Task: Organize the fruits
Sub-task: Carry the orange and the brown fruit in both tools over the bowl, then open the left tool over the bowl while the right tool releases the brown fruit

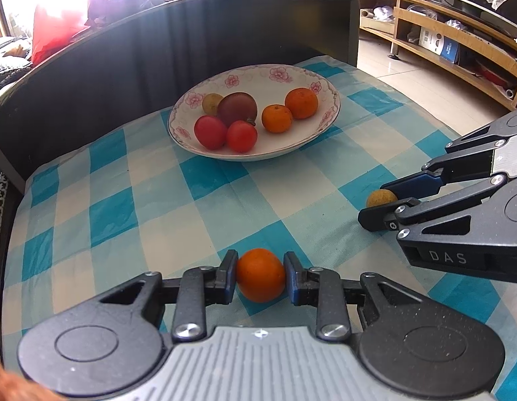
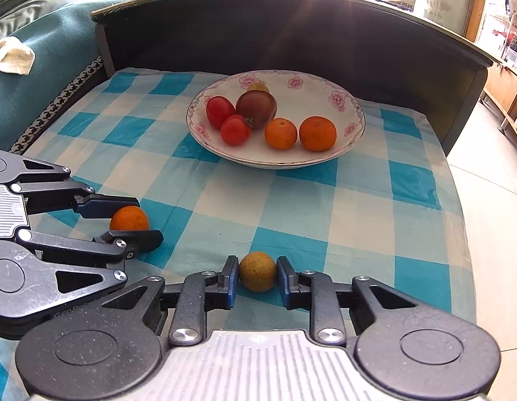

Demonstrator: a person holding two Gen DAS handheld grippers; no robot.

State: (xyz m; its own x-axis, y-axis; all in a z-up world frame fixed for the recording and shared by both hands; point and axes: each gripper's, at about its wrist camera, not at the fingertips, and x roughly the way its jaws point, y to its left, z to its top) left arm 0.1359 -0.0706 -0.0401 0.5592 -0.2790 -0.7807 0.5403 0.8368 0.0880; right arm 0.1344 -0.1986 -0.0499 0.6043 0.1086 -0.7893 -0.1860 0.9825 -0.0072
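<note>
Left wrist view is showing the left tongs [image 1: 261, 275] clamping an orange mandarin [image 1: 260, 274], both pads pressing on its sides, with the fruit sitting on the blue and white checked cloth [image 1: 131, 207] that is covering the bench. Over to the right, the right tongs [image 1: 385, 202] are gripping a small yellow-brown fruit [image 1: 380, 197], also down at the cloth.

Right wrist view is giving the same story from the other side: the yellow-brown fruit [image 2: 257, 271] is sitting squeezed between the blue-lined pads, and the mandarin [image 2: 129, 218] is being held by the left tongs [image 2: 138, 219] at the left edge.

Farther back on the cloth, well apart from both fruits, a white flowered plate [image 1: 285, 75] is resting. It is holding two red tomatoes [image 1: 210, 132], a large dark reddish-brown tomato [image 1: 237, 108], two oranges [image 1: 301, 103] and another yellowish fruit [image 1: 211, 103] tucked behind the dark one. A dark curved board [image 1: 124, 50] is standing behind the plate.
</note>
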